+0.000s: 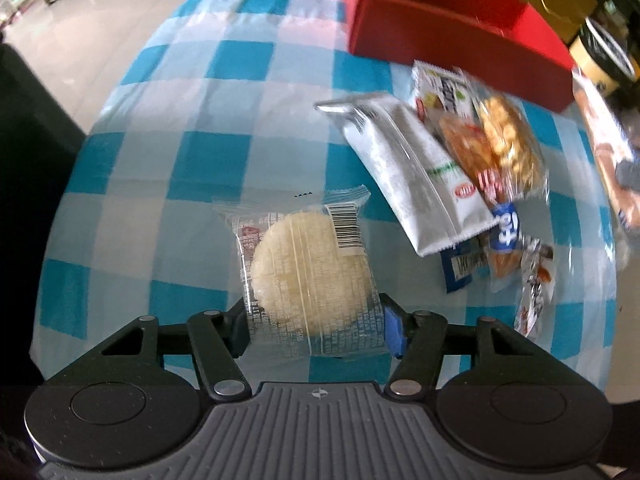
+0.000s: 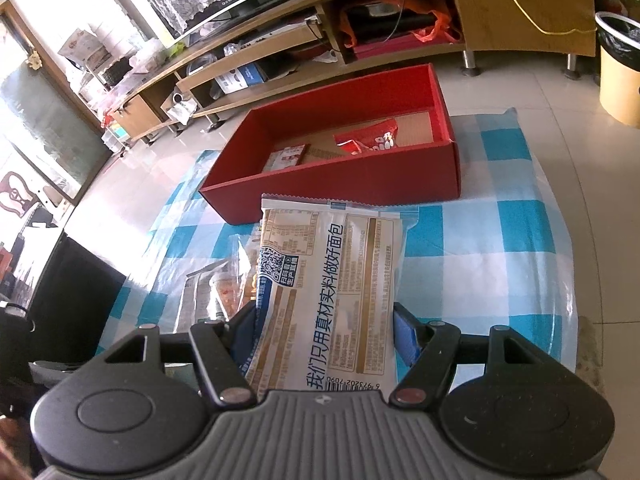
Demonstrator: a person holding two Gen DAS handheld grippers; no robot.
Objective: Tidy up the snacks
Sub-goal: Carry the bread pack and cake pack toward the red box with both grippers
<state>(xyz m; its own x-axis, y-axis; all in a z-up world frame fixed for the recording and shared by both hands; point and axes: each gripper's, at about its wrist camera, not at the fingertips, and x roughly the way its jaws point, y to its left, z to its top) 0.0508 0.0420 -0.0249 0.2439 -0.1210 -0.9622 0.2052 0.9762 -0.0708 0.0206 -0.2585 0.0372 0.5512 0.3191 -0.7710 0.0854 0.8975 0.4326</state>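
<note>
A round pale cake in a clear wrapper point(image 1: 308, 268) lies between the fingers of my left gripper point(image 1: 316, 330), which is shut on its near end above the blue-checked cloth point(image 1: 200, 160). To its right a pile of snack packets point(image 1: 472, 152) rests on the cloth, topped by a white packet point(image 1: 412, 176). My right gripper point(image 2: 324, 332) is shut on a white bread packet with blue and gold print point(image 2: 332, 264), held above the cloth. Beyond it stands the open red box point(image 2: 332, 184), holding a red packet point(image 2: 368, 136) and a small flat packet point(image 2: 286, 158).
The red box point(image 1: 440, 36) is at the far right in the left wrist view. A yellow waste bin point(image 2: 618, 68) and a long wooden TV cabinet point(image 2: 280, 52) stand on the tiled floor beyond the cloth. A dark block point(image 1: 24, 140) borders the cloth's left side.
</note>
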